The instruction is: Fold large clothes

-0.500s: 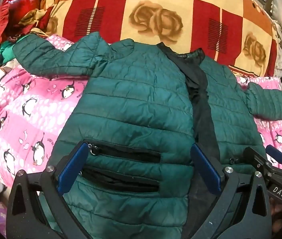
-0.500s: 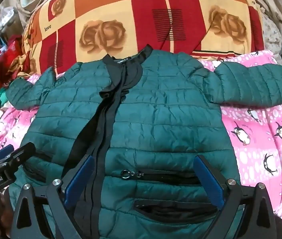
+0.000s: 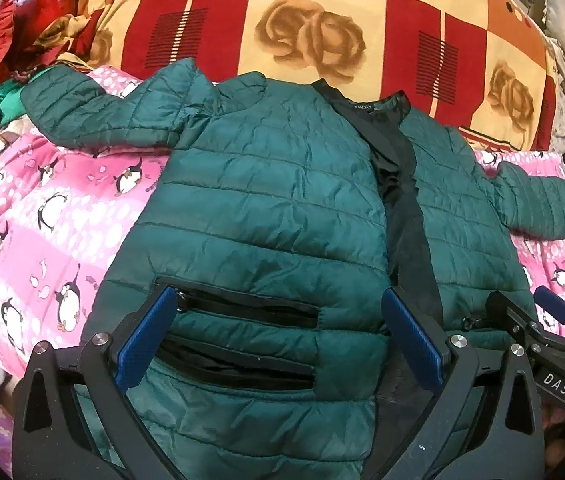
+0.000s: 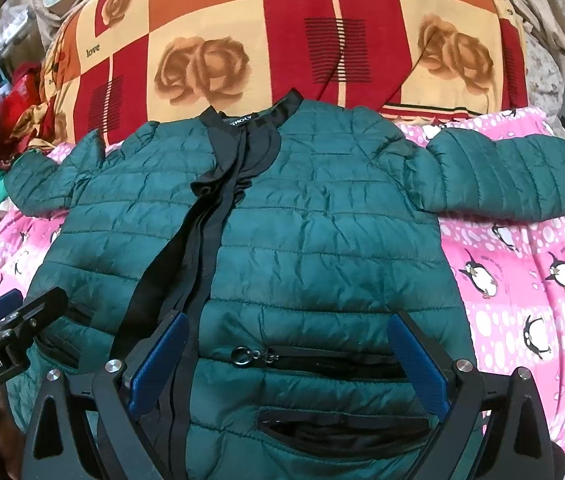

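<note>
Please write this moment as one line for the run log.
stage: before first fold | green jacket: flat on pink penguin blanket, front up, sleeves out | left gripper: open, above hem | right gripper: open, above hem

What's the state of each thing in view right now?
green quilted jacket: spread flat, front up, unfolded
jacket sleeves: spread out sideways
front zipper: undone
pocket zipper: open
left gripper: open, over hem
right gripper: open, over hem

The left tool (image 3: 278,336) hovers wide open over the green jacket's (image 3: 266,208) zipped pocket (image 3: 242,308).
</note>
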### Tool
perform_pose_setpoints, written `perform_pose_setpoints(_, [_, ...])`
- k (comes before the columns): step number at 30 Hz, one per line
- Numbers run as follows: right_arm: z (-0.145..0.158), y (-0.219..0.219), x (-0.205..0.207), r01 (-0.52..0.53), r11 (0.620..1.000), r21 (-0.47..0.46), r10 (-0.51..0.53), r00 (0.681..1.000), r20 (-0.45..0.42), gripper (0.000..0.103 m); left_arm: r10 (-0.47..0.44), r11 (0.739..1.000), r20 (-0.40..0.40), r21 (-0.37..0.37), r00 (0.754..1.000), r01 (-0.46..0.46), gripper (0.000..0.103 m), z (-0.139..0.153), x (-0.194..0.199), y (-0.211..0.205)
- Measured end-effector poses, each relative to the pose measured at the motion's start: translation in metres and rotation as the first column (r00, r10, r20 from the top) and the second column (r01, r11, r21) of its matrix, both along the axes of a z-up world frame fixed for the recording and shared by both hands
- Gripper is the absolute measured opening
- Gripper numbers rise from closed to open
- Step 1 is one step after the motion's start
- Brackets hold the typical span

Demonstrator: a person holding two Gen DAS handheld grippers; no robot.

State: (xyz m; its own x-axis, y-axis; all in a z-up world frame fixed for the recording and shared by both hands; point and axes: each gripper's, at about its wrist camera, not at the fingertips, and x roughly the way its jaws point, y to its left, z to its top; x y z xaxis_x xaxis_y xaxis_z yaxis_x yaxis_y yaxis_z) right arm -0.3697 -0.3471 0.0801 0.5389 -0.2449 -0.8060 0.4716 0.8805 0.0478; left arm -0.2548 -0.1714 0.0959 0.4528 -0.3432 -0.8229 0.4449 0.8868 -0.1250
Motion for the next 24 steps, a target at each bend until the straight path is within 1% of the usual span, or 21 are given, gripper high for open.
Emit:
perform_pose_setpoints(8, [-0.004, 0.001, -0.002, 0.006, 0.999, -0.037, -0.006, 1.0, -0.009, 0.099, 0.007, 1.0, -0.012, 0.001, 1.0, -0.007, 0.102, -0.006, 0.0, 0.001])
perform_pose_setpoints(17, [-0.007, 0.007, -0.001, -0.004, 0.997, -0.08, 0.0, 0.999, -0.048, 0.099, 0.017, 1.0, -0.02, -0.001, 1.0, -0.017, 0.102, -0.009, 0.001, 0.004])
perform_pose_setpoints(20, [-0.008, 0.008, 0.0, -0.008, 0.997, -0.08, 0.004, 0.999, -0.052, 0.099, 0.016, 1.0, -0.02, 0.0, 1.0, -0.016, 0.102, -0.009, 0.002, 0.005])
perform_pose_setpoints(24, [-0.007, 0.01, 0.0, -0.007, 0.994, -0.113, 0.002, 0.999, -0.04, 0.099, 0.021, 1.0, -0.022, 0.001, 1.0, -0.021, 0.102, -0.01, 0.003, 0.006])
